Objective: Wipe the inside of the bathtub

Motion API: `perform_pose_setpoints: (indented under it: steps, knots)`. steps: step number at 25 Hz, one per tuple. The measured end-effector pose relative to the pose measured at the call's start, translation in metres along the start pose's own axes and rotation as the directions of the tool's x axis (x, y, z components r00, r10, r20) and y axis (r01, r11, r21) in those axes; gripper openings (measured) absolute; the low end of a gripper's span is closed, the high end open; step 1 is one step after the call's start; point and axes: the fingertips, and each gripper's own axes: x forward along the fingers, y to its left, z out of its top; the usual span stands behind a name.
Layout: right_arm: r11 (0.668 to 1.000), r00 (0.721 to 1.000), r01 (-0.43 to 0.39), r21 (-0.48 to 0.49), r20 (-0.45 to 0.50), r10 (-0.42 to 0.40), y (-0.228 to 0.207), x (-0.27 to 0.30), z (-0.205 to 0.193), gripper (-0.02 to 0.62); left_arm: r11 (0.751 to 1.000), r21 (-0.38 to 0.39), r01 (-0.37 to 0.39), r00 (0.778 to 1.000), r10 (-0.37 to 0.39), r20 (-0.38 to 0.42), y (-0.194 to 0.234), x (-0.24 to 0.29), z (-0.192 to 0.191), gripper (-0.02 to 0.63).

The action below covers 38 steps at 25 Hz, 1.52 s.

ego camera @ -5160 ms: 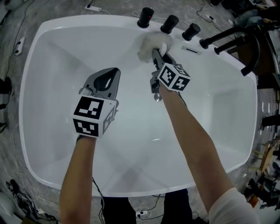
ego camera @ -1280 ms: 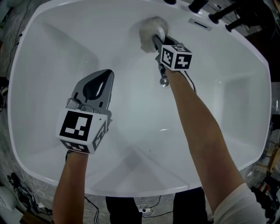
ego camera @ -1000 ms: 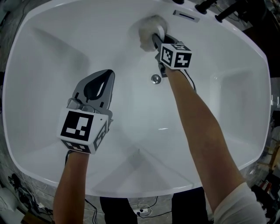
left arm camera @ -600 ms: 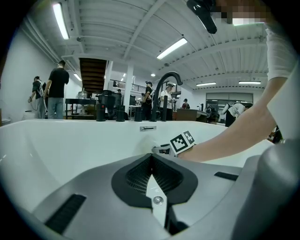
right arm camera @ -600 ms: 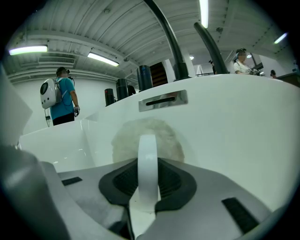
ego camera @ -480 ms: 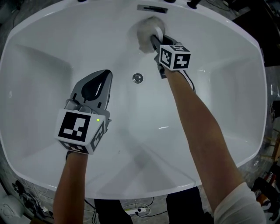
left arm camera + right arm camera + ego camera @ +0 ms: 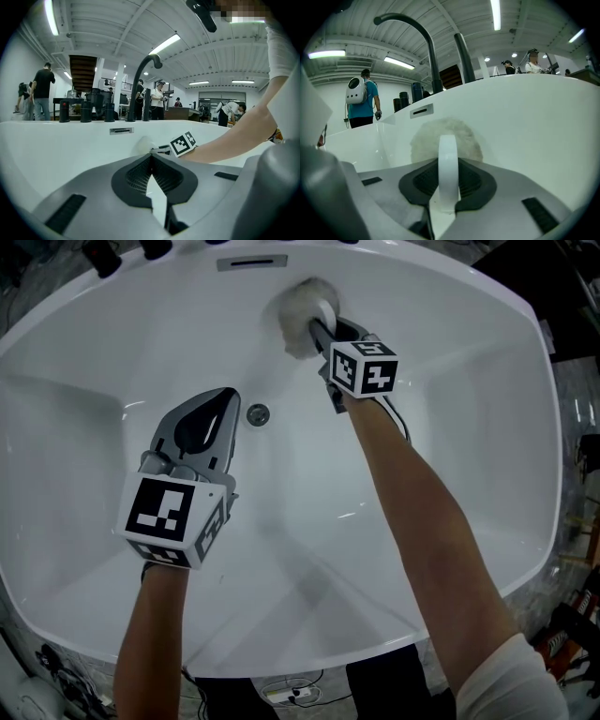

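- Jaws of the right gripper (image 7: 322,334) are clenched on the white handle (image 7: 448,164) of a fluffy white scrub pad (image 7: 300,313), with the handle standing upright between them.
- The pad lies against the sloping far wall of the white bathtub (image 7: 469,306), below and to the right of the overflow slot (image 7: 251,261).
- The person's right forearm (image 7: 412,521) reaches across the tub, and the gripper's marker cube (image 7: 364,368) sits just behind the pad.
- The left gripper (image 7: 225,399) has its jaws pressed together tip to tip, with nothing between them.
- It hangs over the tub floor, and in the head view the round metal drain (image 7: 258,414) shows just to the right of its tips.
- A black arched faucet (image 7: 140,75) and a row of black knobs (image 7: 84,111) stand on the far rim.
- Behind the tub, several people (image 7: 42,91) stand about a bright hall lit by strip lights.
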Motion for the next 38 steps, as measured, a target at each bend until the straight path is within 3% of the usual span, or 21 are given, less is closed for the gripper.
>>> perform_pose_setpoints:
  steps: [30,38]
  knots:
    - [0.975,0.976,0.218,0.029,-0.018,-0.218,-0.281,-0.143,-0.033,0.091,0.985,0.023,0.170,0.985,-0.170,-0.033,-0.174,0.159,0.017,0.009]
    - [0.965,0.966,0.258,0.052,-0.012,-0.258,-0.322,-0.169,-0.043,0.092,0.979,0.024,0.201,0.979,-0.200,-0.036,-0.200,0.181,0.017,0.009]
